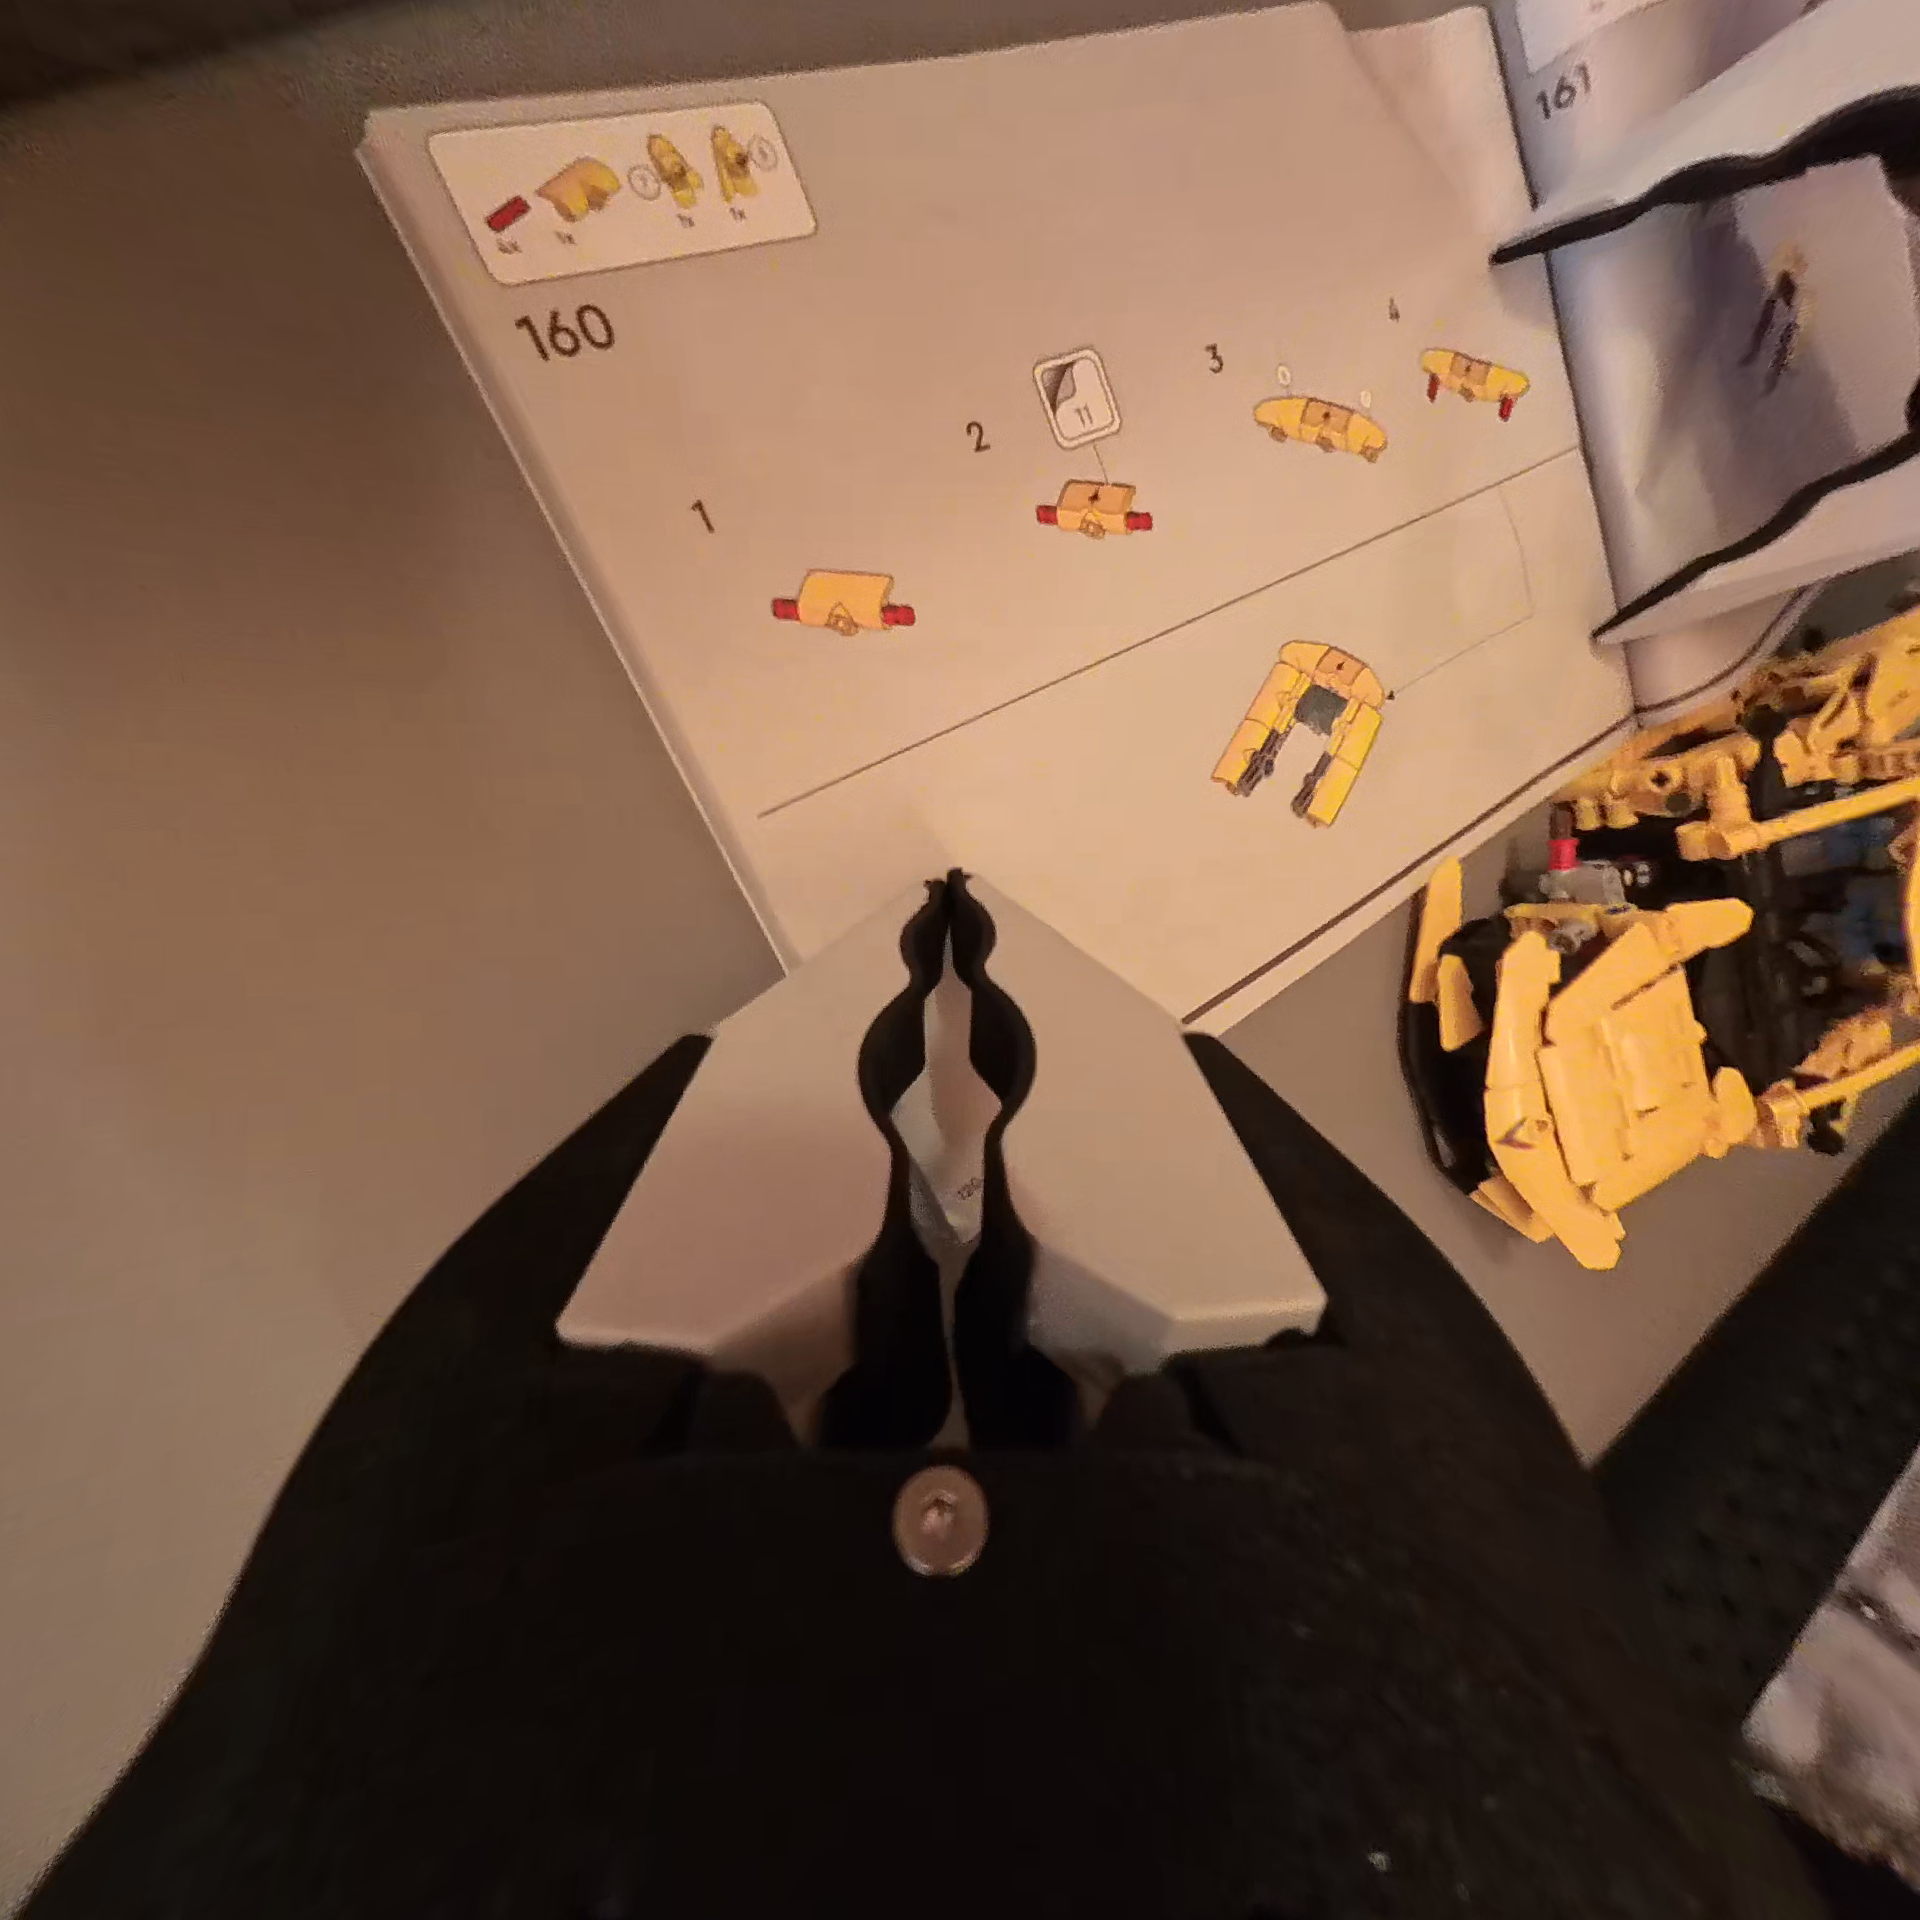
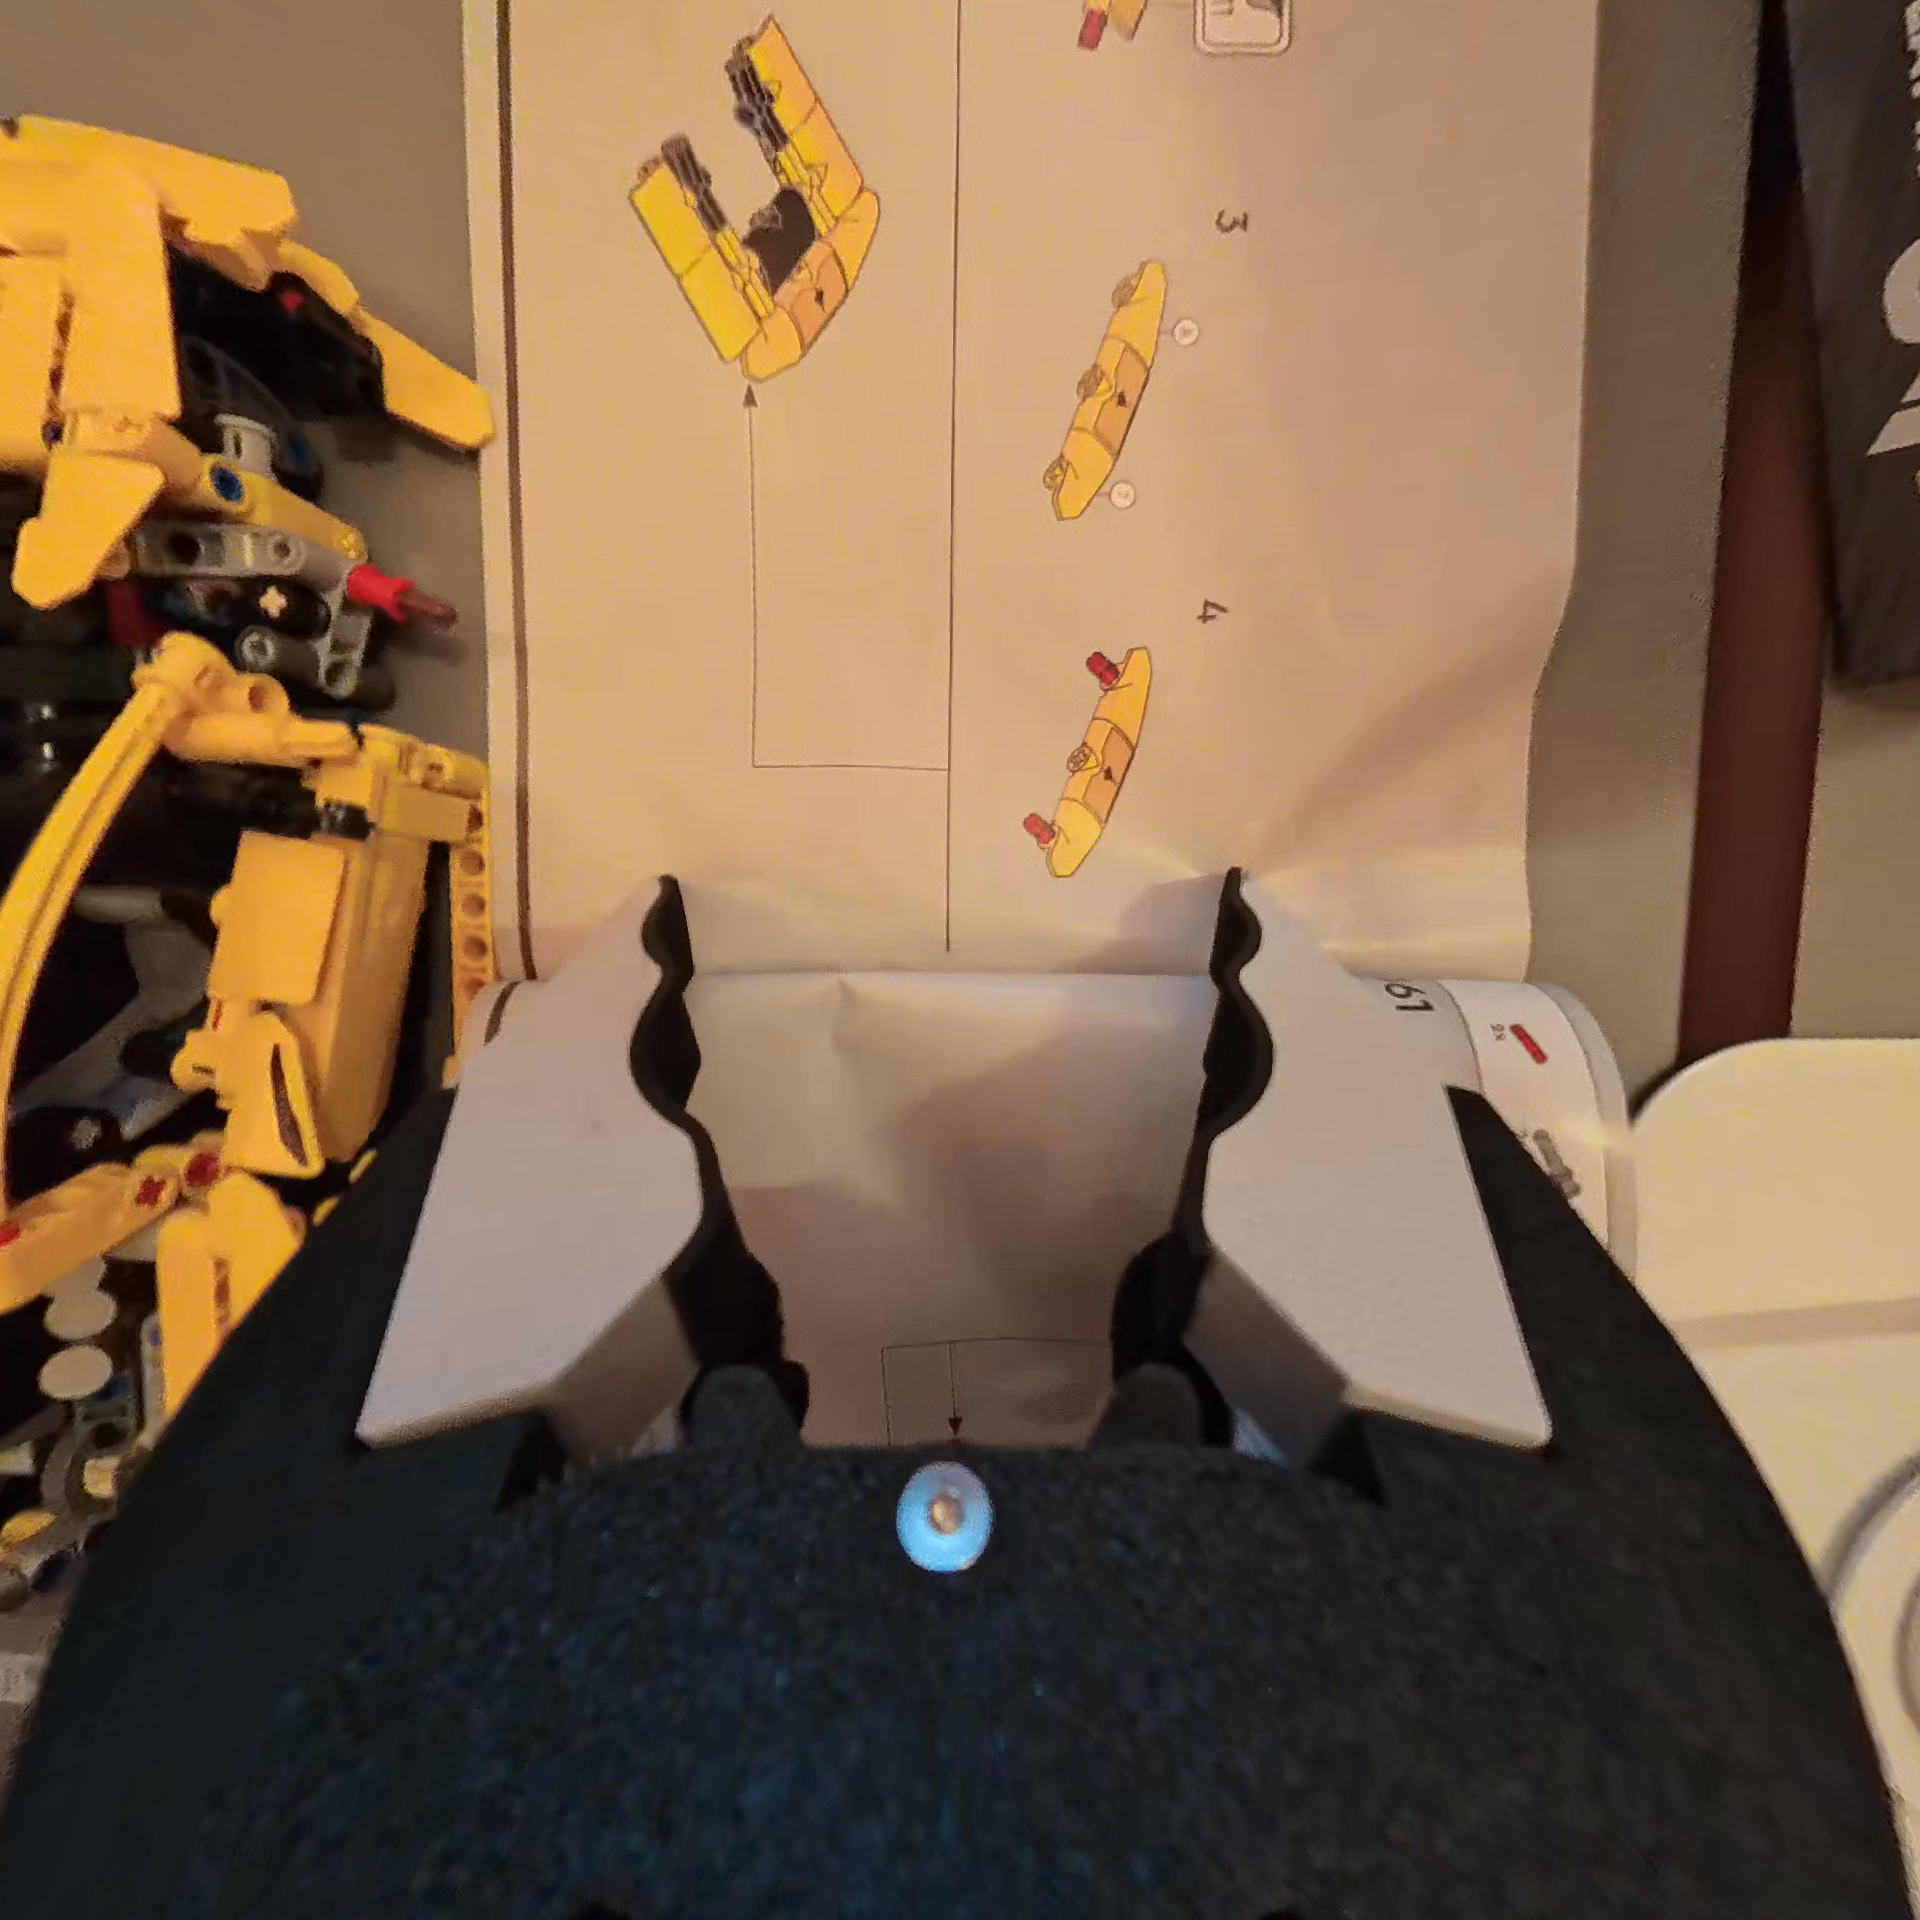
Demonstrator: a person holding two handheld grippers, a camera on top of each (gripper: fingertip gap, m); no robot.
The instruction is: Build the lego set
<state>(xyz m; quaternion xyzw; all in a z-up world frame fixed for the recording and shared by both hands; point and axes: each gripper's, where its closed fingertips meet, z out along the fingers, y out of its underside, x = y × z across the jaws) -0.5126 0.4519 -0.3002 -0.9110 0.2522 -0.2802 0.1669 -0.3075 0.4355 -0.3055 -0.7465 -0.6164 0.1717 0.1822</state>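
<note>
An open instruction booklet [image 1: 1039, 312] lies on the beige table. My left gripper [image 1: 951, 883] is shut and sits over the booklet's near corner, which shows through the gap between the fingers; I cannot tell if it touches the paper. My right gripper [image 2: 948, 888] is open, with its fingers on either side of a curled-up page [image 2: 935, 1091] of the booklet [image 2: 831, 571]. It also shows at the top right of the left wrist view [image 1: 1548, 442]. The part-built yellow and black lego model [image 1: 1610, 1039] lies beside the booklet, at the left of the right wrist view [image 2: 208, 623].
A white flat object [image 2: 1766, 1195] lies at the right. A dark brown strip [image 2: 1756, 520] runs past the booklet's far side. Loose small pieces [image 2: 73, 1403] lie by the model. A crinkled plastic bag [image 1: 1849, 1683] shows at the lower right of the left wrist view. Tip to tip, the grippers are about 20 centimeters apart.
</note>
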